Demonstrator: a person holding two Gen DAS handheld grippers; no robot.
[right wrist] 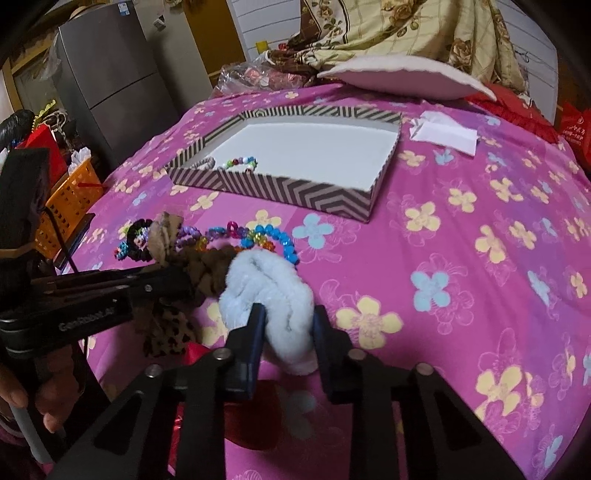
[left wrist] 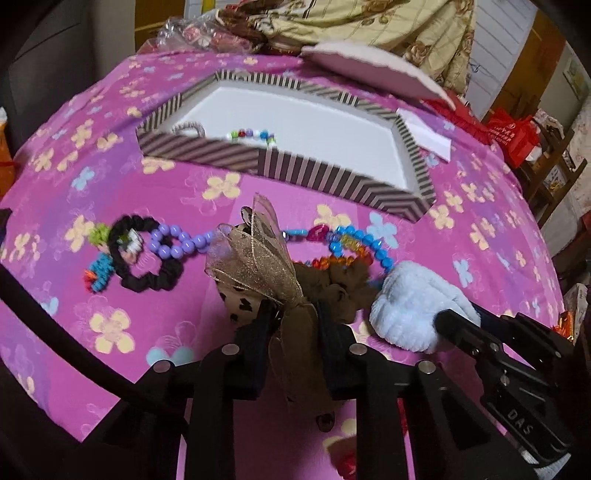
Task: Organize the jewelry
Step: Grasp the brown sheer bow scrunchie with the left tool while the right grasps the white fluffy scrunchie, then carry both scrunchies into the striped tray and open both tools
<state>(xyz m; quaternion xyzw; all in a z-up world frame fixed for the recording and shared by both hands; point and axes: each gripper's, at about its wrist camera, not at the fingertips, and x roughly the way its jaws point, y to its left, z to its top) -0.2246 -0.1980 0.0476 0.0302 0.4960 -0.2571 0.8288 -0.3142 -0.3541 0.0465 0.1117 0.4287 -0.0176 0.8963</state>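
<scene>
A: What carries everything?

B: A worktop under a magenta cloth printed with yellow and blue flowers (right wrist: 461, 229). The landmark is the shallow striped cardboard tray with a white floor (right wrist: 384, 173). Behind the tray lie a white foam sheet with torn edges (right wrist: 402, 77) and a heap of cream floral fabric (right wrist: 406, 29); right of the tray sits a folded white paper (right wrist: 447, 134). Left of the tray, off the worktop, stand a grey refrigerator (right wrist: 110, 77) and an orange plastic basket (right wrist: 70, 195).

A: Where is the jewelry?

B: A multicoloured bead bracelet (left wrist: 253, 136) and a silvery band (left wrist: 190, 127) lie inside the tray, at its near left corner. In front of the tray a row lies on the cloth: a black fabric scrunchie with a bead figure (left wrist: 147, 254), a purple bead bracelet (left wrist: 177, 243), a blue bead bracelet (left wrist: 369, 243).

A: And the tongs?

B: The left tongs (left wrist: 291, 325) are clamped on a brown sheer-ribbon bow with leopard print (left wrist: 258, 273). The right tongs (right wrist: 288, 317) are pinched on a fluffy white scrunchie (right wrist: 266, 291), just right of the bow, both in front of the tray.

A: Any writing?

B: "DAS" on the right tool's body in the left wrist view; the lettering on the left tool is too blurred to read.
</scene>
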